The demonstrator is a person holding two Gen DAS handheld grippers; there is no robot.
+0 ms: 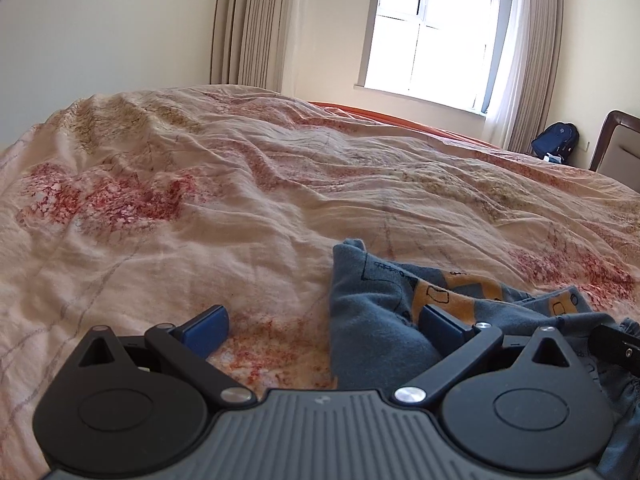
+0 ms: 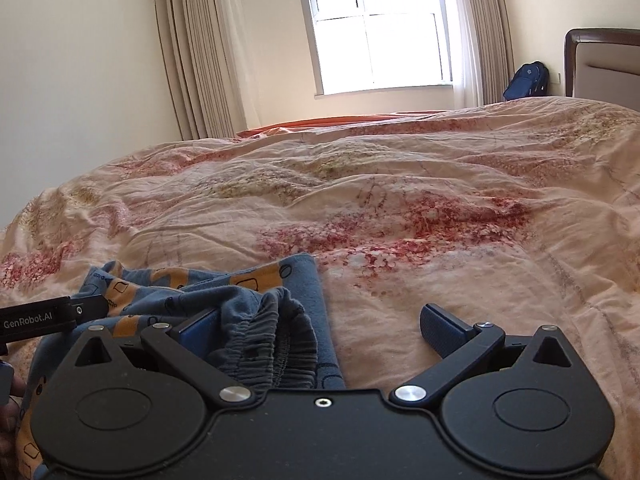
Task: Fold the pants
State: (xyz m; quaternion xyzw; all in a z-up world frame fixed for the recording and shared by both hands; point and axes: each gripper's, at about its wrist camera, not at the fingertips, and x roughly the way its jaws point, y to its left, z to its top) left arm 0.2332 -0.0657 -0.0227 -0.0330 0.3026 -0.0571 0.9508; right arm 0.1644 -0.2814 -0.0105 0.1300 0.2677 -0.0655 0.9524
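Blue pants (image 1: 372, 320) with orange patches lie bunched on the floral bed cover (image 1: 240, 208). In the left wrist view my left gripper (image 1: 324, 328) is open, its right blue finger (image 1: 440, 326) resting against the cloth and its left finger over bare cover. In the right wrist view my right gripper (image 2: 320, 332) is open too. The gathered elastic waistband (image 2: 272, 344) of the pants (image 2: 200, 292) sits between its jaws, close to the left finger (image 2: 200, 332). The right finger hangs over the cover (image 2: 440, 220). The left gripper's body (image 2: 40, 316) shows at the left edge.
The wrinkled cover fills the bed. An orange sheet edge (image 2: 340, 122) shows at the far side. Beyond stand a window (image 2: 380, 28) with curtains, a blue backpack (image 2: 526, 80) and a wooden headboard (image 2: 600, 64). A hand (image 2: 10, 420) shows at the lower left.
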